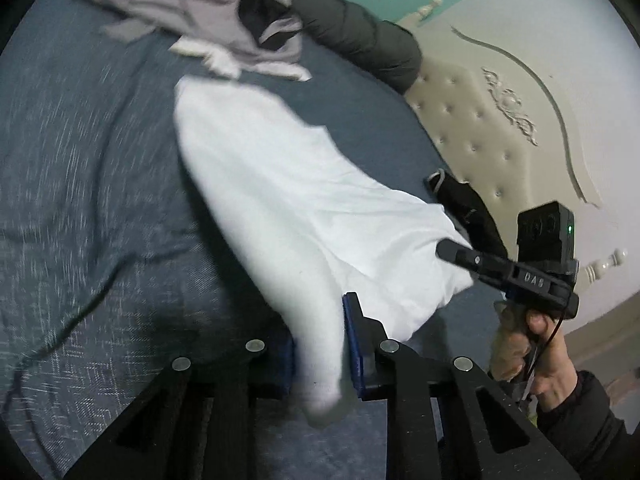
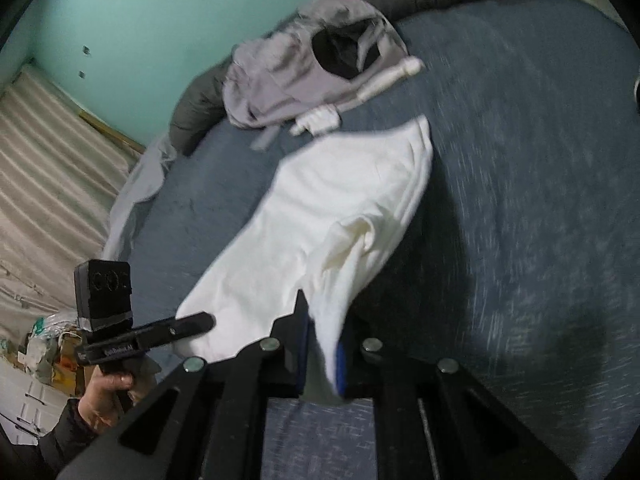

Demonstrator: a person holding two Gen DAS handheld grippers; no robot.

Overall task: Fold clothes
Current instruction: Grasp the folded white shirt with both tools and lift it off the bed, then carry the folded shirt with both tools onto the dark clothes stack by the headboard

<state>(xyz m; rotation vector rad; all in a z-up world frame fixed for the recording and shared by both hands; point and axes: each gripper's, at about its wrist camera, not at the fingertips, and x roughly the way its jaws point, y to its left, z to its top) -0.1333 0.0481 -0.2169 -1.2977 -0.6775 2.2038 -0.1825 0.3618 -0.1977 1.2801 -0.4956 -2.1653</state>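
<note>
A white soft cotton garment (image 1: pixel 280 184) is found clamped at its near edge by both claws; the left gripper (image 1: pixel 318 344) is closed on a bunched fold between its blue pads, and the right gripper (image 2: pixel 322 354) is likewise closed on the opposite corner. The cloth is raised at the claws and slopes away ahead of them, its far end lying on the blue textured bedspread (image 1: pixel 80 200). The step in hand is judged to be the lift preceding a fold; the next move is judged to call for both corners being carried forward together and laid on the far edge, level. A grey crumpled garment pile (image 2: pixel 288 76) is noted well beyond the claws. The garment's type and sleeves cannot be made out; blur obscures its far hem.
</note>
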